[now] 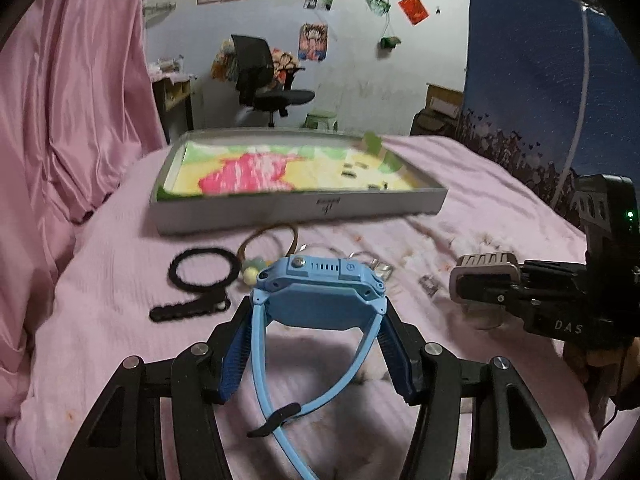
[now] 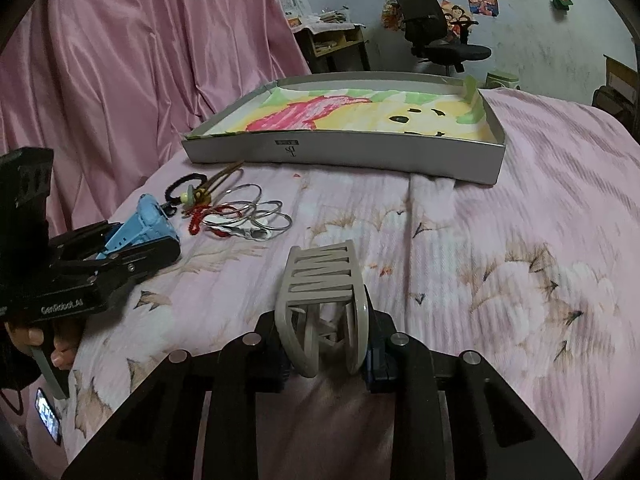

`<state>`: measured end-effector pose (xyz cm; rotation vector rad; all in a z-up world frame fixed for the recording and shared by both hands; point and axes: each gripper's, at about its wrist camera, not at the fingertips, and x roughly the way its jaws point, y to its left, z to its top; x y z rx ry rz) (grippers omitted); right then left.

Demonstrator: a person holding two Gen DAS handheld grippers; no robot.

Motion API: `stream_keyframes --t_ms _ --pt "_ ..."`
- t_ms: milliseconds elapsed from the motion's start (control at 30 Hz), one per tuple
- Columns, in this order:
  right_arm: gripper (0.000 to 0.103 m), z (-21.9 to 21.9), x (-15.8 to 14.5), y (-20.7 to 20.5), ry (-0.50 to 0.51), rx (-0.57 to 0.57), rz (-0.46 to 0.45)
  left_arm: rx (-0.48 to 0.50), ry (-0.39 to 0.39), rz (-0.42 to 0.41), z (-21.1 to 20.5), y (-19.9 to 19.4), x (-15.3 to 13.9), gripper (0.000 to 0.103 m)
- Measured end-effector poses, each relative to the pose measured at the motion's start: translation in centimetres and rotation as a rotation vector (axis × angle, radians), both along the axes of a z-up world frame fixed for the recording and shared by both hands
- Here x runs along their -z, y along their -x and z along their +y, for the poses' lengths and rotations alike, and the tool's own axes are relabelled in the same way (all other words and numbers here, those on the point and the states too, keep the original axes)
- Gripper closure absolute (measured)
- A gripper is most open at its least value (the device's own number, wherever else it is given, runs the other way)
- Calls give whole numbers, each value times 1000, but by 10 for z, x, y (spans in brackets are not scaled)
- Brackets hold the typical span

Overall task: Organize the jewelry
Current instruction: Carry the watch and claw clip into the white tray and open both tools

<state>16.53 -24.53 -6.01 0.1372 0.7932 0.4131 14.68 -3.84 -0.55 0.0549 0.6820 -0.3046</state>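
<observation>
Your left claw [image 1: 318, 320] is clamped on the blue smartwatch [image 1: 318, 292], its pads against the strap at both sides, held above the pink bed sheet [image 1: 120, 340]. Your right claw [image 2: 328, 344] is clamped on a beige hair claw clip [image 2: 324, 296]. Silver bangles [image 2: 256, 216], a black hair tie [image 1: 202, 270] and a red cord lie loose before the grey cardboard tray [image 2: 344, 152].
</observation>
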Motion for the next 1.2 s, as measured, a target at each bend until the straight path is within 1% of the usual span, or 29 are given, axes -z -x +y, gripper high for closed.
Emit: stream_keyframes --t_ms 167,267,333,500,633,733,833,900,1033,1200 --pt "79 -5 -18 4 -15 -3 -59 -21 34 1 0 -22 -19 47" --pt "79 -8 -35 -6 -28 -10 -87 -36 12 -11 0 -39 -26 47" --pt "79 -9 -44 -15 -26 -16 -96 -58 13 -10 2 -59 -31 47" --pt "79 -5 -64 -53 -9 -29 -130 -124 86 -9 13 -101 -41 47" --pt "79 2 -75 -94 -16 -9 -157 -165 95 -9 14 -133 -43 47" --pt "79 8 -73 -119 -17 10 -149 -197 117 16 16 -153 -36 47" --pt "79 11 -66 -133 -20 33 -148 -227 128 49 17 -172 -26 47" --pt "79 14 -58 -145 -20 47 -130 -237 134 77 16 -181 -20 47" --pt "79 15 -45 -158 -12 68 -100 -250 100 132 9 -196 -6 47" --pt "79 17 -31 -166 7 74 -63 -255 77 187 5 -199 11 47"
